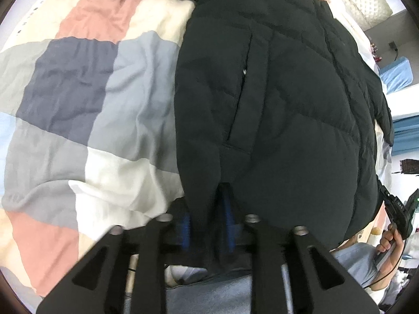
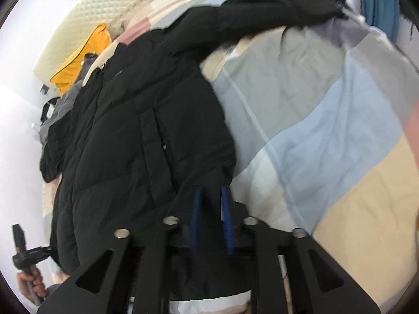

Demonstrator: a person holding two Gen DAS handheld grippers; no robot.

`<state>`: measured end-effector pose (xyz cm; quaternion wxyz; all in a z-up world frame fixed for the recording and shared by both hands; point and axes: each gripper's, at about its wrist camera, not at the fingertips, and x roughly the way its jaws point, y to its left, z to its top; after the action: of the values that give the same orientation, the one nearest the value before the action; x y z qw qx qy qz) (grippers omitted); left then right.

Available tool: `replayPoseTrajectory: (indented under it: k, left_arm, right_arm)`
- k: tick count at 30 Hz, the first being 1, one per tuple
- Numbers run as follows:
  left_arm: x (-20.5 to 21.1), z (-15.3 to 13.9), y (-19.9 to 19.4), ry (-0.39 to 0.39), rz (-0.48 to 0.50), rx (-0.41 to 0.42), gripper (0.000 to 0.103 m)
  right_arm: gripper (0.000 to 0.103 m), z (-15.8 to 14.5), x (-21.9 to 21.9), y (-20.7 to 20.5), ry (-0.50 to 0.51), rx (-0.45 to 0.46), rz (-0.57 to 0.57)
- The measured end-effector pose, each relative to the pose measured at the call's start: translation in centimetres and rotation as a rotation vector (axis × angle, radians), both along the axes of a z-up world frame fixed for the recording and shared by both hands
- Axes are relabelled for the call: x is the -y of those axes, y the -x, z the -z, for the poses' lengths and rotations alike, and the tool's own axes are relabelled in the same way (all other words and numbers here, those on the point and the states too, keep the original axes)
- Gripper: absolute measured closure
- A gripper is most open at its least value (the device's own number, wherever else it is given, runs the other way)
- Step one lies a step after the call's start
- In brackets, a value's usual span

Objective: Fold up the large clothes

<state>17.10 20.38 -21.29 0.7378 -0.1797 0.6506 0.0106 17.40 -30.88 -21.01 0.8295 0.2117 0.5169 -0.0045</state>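
Between each parted claw's blue fingers, left claw (image 1: 207, 209) and right claw (image 2: 210, 204), lies the black jacket's (image 1: 275, 99) hem.

The black puffer jacket (image 1: 275, 99) runs off the top edge of the left wrist view, so its collar end cannot be seen there. Its hem drapes over the left gripper (image 1: 207, 209), hiding the fingertips; only parts of the blue pads (image 1: 227, 225) show, and whether they press the cloth is unclear. In the right wrist view the hem likewise covers the tips of the right gripper (image 2: 211, 191). A sleeve (image 2: 275, 10) there is smeared by blur. The patchwork quilt (image 2: 327, 130) is cut off at every edge. A small label (image 2: 119, 72) on the jacket is perhaps lettered, but too small to read.
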Motion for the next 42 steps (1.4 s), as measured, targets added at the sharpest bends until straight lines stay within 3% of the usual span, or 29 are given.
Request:
replayPoseTrajectory:
  k: [2,4,10,18,24,28,33,42]
  left_arm:
    - [0.0,-1.1,1.4,-0.031,-0.027,0.044,0.034]
    - [-0.1,-3.2,1.5,-0.093,-0.075,0.12,0.026]
    - [1.7,-9.4,0.8,-0.148,-0.072,0.329,0.026]
    - [8.8,-18.2,-1.7,-0.174,0.023,0.648,0.026]
    - [14.0,-22.4,-2.7,-0.173,0.128,0.818,0.026]
    - [16.7,-22.7,-2.7,-0.182,0.183,0.88,0.026]
    - [17.4,-21.4,-2.8,-0.182,0.185,0.901,0.026]
    - [17.3,-15.7,-2.3,-0.246,0.202,0.883,0.026]
  right_arm:
    - [0.069,-0.6,0.1,0.2,0.018,0.023,0.008]
    - [0.068,-1.2,0.1,0.2,0.033,0.047,0.01]
    - [0.057,-5.2,0.0,-0.2,0.108,0.172,0.028]
    - [0.04,-13.7,-1.9,-0.3,0.204,0.418,0.011]
    - [0.033,-18.4,-4.4,-0.1,0.271,0.587,-0.029]
    - [0.026,-18.4,-6.1,0.2,0.3,0.665,-0.056]
    - [0.026,-15.2,-8.0,0.7,0.317,0.709,-0.09]
    - [0.025,-9.6,-9.6,0.2,0.335,0.665,-0.134]
